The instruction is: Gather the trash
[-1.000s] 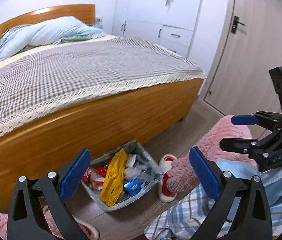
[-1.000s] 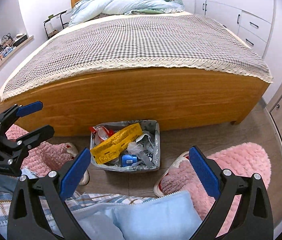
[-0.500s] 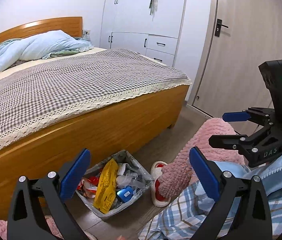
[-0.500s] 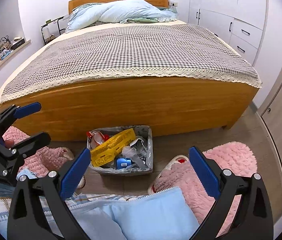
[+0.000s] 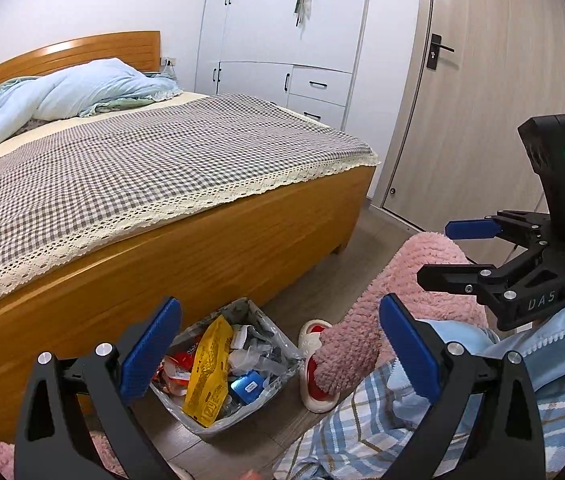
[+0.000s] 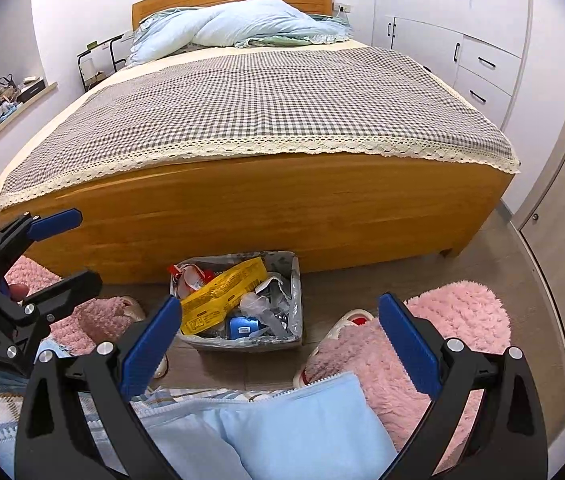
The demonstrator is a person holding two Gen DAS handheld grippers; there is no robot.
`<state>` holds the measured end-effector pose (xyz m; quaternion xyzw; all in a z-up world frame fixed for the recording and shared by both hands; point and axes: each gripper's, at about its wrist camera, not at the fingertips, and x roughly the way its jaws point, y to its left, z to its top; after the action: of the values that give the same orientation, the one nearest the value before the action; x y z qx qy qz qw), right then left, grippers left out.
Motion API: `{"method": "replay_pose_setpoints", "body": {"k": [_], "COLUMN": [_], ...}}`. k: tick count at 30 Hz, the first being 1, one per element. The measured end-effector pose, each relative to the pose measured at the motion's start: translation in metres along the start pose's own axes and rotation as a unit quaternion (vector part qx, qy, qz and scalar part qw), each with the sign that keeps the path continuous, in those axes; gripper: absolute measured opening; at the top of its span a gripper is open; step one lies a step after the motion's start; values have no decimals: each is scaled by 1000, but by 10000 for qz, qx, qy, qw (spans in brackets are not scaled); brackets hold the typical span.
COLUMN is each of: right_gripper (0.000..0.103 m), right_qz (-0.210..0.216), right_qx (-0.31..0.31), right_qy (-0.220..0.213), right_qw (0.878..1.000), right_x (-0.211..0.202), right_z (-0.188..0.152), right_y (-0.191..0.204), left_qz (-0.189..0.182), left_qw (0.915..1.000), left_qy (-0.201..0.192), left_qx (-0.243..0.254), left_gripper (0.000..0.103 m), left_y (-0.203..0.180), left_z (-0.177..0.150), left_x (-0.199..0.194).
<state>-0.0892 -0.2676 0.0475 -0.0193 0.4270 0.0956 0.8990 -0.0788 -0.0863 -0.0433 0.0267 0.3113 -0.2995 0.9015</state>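
A trash bin [image 5: 201,426] [image 6: 242,343] lined with a clear bag stands on the wood floor against the foot of the bed. A long yellow wrapper [image 5: 206,368] [image 6: 222,294], red wrappers [image 5: 174,364] [image 6: 190,274] and a small blue box [image 5: 247,386] [image 6: 242,326] lie in it. My left gripper [image 5: 280,346] [image 6: 74,248] is open and holds nothing, above and left of the bin. My right gripper [image 6: 280,344] [image 5: 442,254] is also open, with nothing between its fingers, back from the bin's front.
The wooden bed [image 6: 282,208] with a checked cover fills the far side. The person's feet in pink fluffy socks and slippers [image 6: 346,320] [image 5: 314,380] flank the bin, their plaid-clad knees below me. A door [image 5: 482,100] and white wardrobe [image 5: 282,40] stand to the right.
Both views have pulled back and tilted up, so the bin looks smaller and more wall and door show. Both grippers stay open; the trash in the bin has not moved.
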Motion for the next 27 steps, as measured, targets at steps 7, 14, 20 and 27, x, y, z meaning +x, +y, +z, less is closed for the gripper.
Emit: {"method": "replay_pose_setpoints", "body": {"k": [7,14,20,27], "right_gripper": [95,95,95,95], "right_qz": [-2,-4,-4,-6], "right_qx": [3,9,6,8], "right_qy": [3,6,5,3], "right_qw": [10000,10000,10000,10000], "right_x": [0,0,0,0], "right_z": [1,1,1,1], "right_y": [-1,-1,-1,-1], "left_qz": [7,11,26,22], "left_qw": [10000,10000,10000,10000], "left_qy": [-6,-5,-1,-1], "left_qx": [-10,-19,-24,-22], "left_gripper": [96,96,96,96], "left_y": [1,3,4,4], "left_z": [-1,-1,-1,-1], "left_x": [0,0,0,0]}}
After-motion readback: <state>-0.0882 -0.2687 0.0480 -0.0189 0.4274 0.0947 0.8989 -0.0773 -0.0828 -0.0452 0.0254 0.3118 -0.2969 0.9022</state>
